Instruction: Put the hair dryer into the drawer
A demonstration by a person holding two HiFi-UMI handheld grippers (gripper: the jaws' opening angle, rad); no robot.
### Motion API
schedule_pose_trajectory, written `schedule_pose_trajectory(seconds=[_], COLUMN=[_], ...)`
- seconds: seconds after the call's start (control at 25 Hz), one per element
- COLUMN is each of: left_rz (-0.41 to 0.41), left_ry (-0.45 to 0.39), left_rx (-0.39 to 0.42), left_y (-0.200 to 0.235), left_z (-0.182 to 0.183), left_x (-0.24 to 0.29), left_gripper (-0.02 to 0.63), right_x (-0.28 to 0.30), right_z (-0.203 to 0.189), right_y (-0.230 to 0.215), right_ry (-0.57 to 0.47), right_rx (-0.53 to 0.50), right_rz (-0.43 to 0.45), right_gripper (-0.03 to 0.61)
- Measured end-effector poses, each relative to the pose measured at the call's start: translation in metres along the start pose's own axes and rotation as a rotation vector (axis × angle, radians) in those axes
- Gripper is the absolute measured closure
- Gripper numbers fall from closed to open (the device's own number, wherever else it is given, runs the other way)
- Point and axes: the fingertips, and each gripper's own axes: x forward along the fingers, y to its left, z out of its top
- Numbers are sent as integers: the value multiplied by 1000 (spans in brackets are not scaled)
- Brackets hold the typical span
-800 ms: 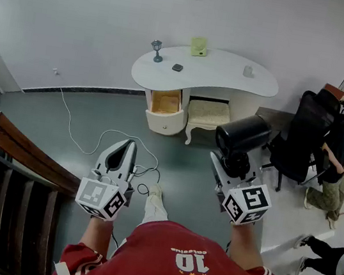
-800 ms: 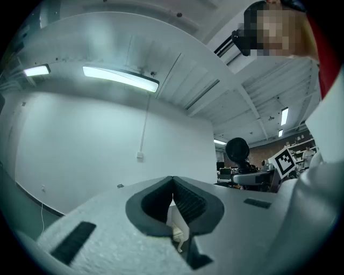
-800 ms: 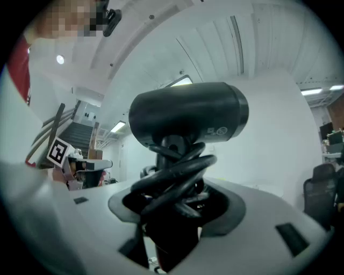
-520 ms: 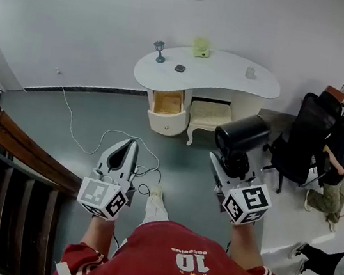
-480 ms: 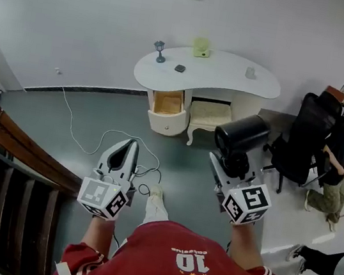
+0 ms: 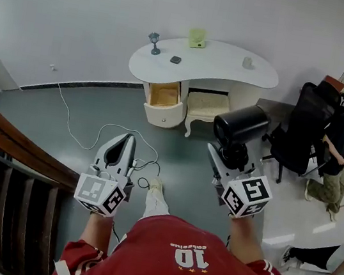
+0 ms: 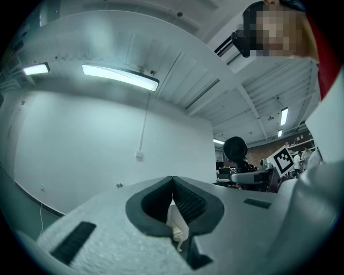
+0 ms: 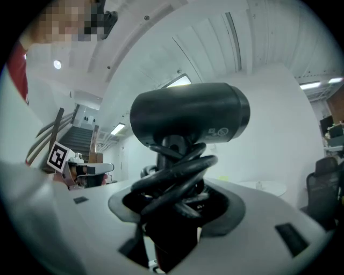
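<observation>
A black hair dryer (image 6: pixel 241 126) stands upright in my right gripper (image 6: pixel 228 159), which is shut on its handle. In the right gripper view the dryer's barrel (image 8: pixel 188 121) lies crosswise above the jaws, and its black cord (image 8: pixel 173 181) is coiled round the handle between them. My left gripper (image 6: pixel 127 139) is held out at the left, shut and empty, its tips meeting (image 7: pixel 172 185). Ahead across the floor stands a white curved desk (image 6: pixel 219 62) with its left drawer (image 6: pixel 164 93) pulled open, showing a wooden inside.
A cushioned stool (image 6: pixel 206 105) sits under the desk beside the drawer. On the desk are a small lamp (image 6: pixel 154 40), a green object (image 6: pixel 197 38) and a cup (image 6: pixel 247 62). A black chair (image 6: pixel 301 138) and a person (image 6: pixel 339 144) are at right. A white cable (image 6: pixel 72 132) lies on the floor; stair railing (image 6: pixel 3 139) at left.
The desk and drawer sit slightly higher and further left in the head view. Both grippers keep the same pose, the right one still holding the hair dryer.
</observation>
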Motion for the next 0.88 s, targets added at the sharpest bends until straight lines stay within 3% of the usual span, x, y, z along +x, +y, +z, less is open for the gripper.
schedule_pose_trajectory(seconds=[0.52, 0.88], left_rz=[5, -18], left_ry=[30, 70], left_rx=[-4, 3], left_y=[10, 38], left_z=[-11, -24], left_x=[20, 68], left_gripper=[614, 614], right_x=[22, 69], right_z=[-1, -4], right_y=[-22, -51], right_ry=[1, 17], right_rx=[-24, -2], right_rz=[-14, 2], right_gripper=[322, 322])
